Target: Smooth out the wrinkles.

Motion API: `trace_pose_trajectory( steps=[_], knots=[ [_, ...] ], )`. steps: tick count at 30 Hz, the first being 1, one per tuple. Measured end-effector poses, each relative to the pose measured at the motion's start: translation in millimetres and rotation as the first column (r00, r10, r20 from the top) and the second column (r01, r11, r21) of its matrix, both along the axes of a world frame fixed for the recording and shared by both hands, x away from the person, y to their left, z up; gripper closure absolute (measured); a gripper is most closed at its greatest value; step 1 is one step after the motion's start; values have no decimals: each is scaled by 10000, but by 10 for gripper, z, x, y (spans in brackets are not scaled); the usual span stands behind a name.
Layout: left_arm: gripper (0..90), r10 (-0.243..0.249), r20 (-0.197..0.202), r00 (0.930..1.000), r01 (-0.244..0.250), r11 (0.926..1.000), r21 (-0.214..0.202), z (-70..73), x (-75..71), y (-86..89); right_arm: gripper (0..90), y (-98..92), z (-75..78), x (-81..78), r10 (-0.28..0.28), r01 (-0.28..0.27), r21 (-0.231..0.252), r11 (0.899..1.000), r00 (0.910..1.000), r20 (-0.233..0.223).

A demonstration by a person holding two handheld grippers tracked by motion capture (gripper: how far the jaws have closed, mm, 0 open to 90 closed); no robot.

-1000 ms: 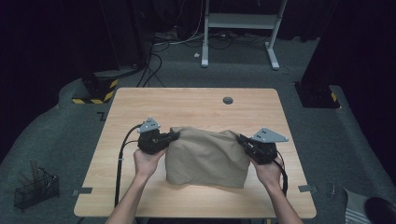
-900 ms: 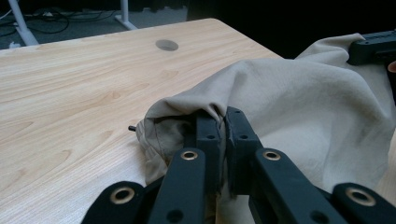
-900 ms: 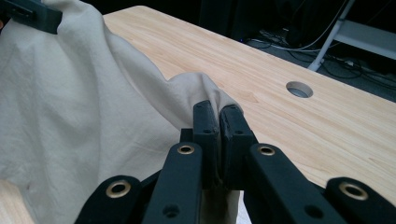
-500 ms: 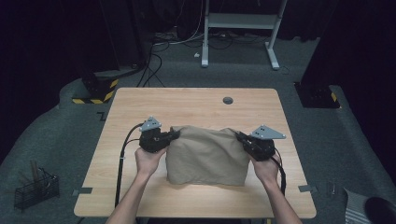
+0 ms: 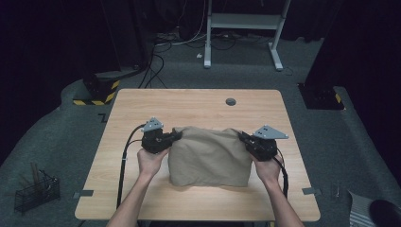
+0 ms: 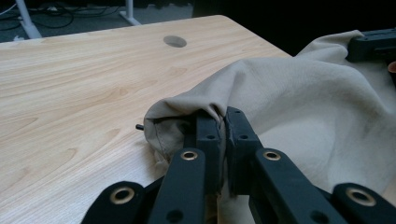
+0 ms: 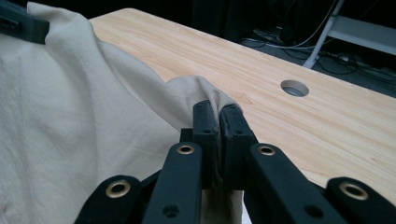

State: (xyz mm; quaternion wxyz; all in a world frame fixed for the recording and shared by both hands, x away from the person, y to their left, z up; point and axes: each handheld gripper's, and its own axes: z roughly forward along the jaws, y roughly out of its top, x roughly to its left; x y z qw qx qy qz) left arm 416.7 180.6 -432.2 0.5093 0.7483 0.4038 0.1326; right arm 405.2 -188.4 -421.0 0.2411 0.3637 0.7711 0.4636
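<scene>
1. The left claw (image 5: 176, 135) is clamped on the near-left top corner of a beige cloth (image 5: 209, 156); in the left gripper view its jaws are pressed together with a fold of the cloth (image 6: 299, 98) pinched between them.
2. The right claw (image 5: 242, 137) is clamped on the opposite top corner; in the right gripper view the jaws are closed on a bunched edge of the cloth (image 7: 84, 121).
3. The cloth is stretched between the two claws and is draped down toward the person's side, its lower edge resting on the worktop (image 5: 189, 104).
4. Each claw is held by a hand: the left hand (image 5: 150, 161) is seen just behind the left claw, the right hand (image 5: 268, 170) just behind the right claw.
5. Beyond the claws, bare wood is seen, and a round cable hole (image 5: 231, 101) is set near the far edge, well apart from the cloth.
6. Farther off, past the worktop, a white frame (image 5: 243, 21) is seen on the grey floor.
</scene>
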Motion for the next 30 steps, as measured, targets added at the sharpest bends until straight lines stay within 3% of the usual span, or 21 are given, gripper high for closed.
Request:
trace_pose_trajectory(
  steps=[11,30],
  knots=[
    [858,130,-166,9998,-131,9999,-54,-60,84,11,863,23,-40,87,-33,33,34,10000,10000,-93],
    [859,229,-145,9996,-224,9993,305,-73,217,-46,863,18,-130,231,-274,276,75,9996,9991,-310]
  ],
)
